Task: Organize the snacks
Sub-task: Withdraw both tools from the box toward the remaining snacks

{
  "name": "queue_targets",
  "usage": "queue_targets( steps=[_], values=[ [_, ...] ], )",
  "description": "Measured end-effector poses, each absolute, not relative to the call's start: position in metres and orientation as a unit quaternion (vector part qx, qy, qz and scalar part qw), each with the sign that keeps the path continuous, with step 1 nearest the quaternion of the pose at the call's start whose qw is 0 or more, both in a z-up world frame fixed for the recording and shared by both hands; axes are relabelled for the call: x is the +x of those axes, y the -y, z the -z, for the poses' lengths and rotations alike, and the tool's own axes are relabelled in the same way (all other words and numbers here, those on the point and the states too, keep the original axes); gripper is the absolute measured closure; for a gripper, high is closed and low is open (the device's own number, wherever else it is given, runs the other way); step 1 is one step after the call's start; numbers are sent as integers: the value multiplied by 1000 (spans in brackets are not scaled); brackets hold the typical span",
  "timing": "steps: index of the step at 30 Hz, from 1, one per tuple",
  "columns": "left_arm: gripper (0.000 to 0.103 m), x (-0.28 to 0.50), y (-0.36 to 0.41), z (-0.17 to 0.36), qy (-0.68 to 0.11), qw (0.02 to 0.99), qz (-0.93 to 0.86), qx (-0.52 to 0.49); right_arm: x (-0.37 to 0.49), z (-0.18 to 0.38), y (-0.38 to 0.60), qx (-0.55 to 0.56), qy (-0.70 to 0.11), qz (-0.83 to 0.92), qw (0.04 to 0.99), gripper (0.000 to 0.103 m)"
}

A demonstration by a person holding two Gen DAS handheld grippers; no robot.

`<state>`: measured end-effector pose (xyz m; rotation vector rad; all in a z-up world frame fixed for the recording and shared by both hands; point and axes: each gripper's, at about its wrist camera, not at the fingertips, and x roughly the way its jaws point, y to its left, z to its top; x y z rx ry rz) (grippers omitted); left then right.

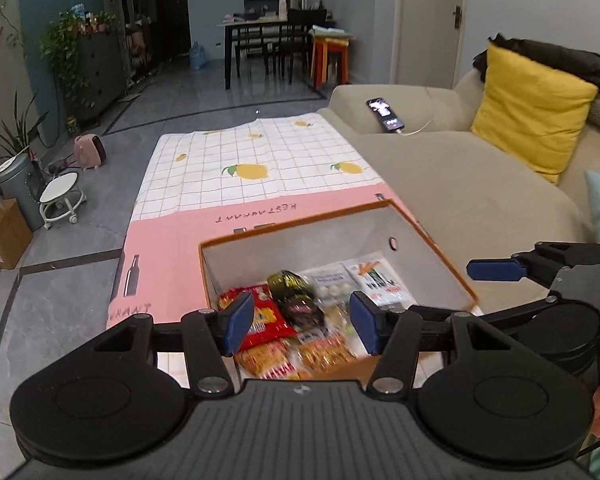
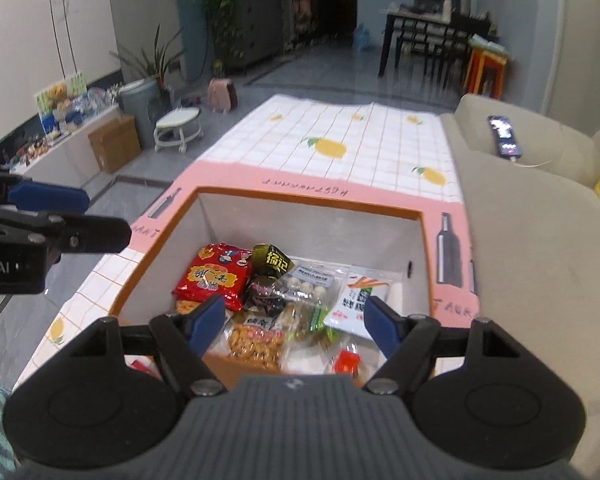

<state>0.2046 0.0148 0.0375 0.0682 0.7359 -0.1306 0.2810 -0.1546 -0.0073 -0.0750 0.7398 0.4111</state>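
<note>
Hanging over the box, the left gripper [image 1: 302, 322] has its two blue pads apart, and nothing is between them. The right gripper [image 2: 294, 326] is the same: pads wide apart, with nothing held. Each one also shows up in the other's camera, off to the side.

Just past the pads sits the orange box [image 2: 428, 264] with white walls inside. It rests on the near end of the tablecloth [image 1: 260, 156]. All the snacks are down in the box, lying in a pile. A red packet [image 2: 212, 280] lies at the left. A dark packet with yellow writing [image 2: 270, 262] leans next to it, touching it. A clear bag of little white balls [image 2: 310, 282] is in the middle. A white packet with orange sticks printed on it [image 2: 360, 300] lies at the right. Nearer the front wall are a bag of orange nuts [image 2: 256, 342] and a small red thing [image 2: 346, 362] (too blurry to say what it is).

Beyond the box, the cloth turns from pink to white squares with yellow lemons. A beige sofa [image 1: 440, 176] runs along the right side, touching the cloth. On it lie a phone [image 1: 384, 114] with a cable, and a yellow cushion [image 1: 536, 120]. Far back stands a dark dining table [image 1: 268, 26] with chairs.
</note>
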Motion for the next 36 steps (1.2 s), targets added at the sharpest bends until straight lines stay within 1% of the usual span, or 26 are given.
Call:
queue_targets(
  steps=[8,11,14,17,21,25,27,29,31,34,36],
  values=[
    [38,153,-23,-12,-374,924,69,29,201,16,177,5,-324,-159,933,29],
    [37,144,-31,4,-390,918,65,29,177,29,179,10,-314,-140,939,29],
    [37,144,-42,23,-419,907,50,3,160,50,178,9,-323,-124,938,29],
    [37,146,-47,36,-433,901,35,-6,157,69,173,-1,-347,-119,930,29],
    [36,152,-49,55,-457,889,22,-13,158,83,168,-7,-352,-108,930,29],
    [36,152,-45,71,-466,885,-5,2,165,97,169,2,-363,-99,927,30],
    [36,154,-47,79,-468,883,-21,-7,172,105,169,24,-382,-101,918,35],
    [36,159,-49,87,-473,880,-23,-23,181,110,166,44,-396,-104,911,36],
    [36,162,-53,93,-478,877,-27,-30,188,115,160,40,-405,-107,907,36],
    [36,165,-60,102,-486,872,-41,-37,195,122,152,32,-416,-108,902,40],
    [36,168,-65,110,-495,866,-44,-52,200,129,149,36,-426,-109,897,45]
  ],
)
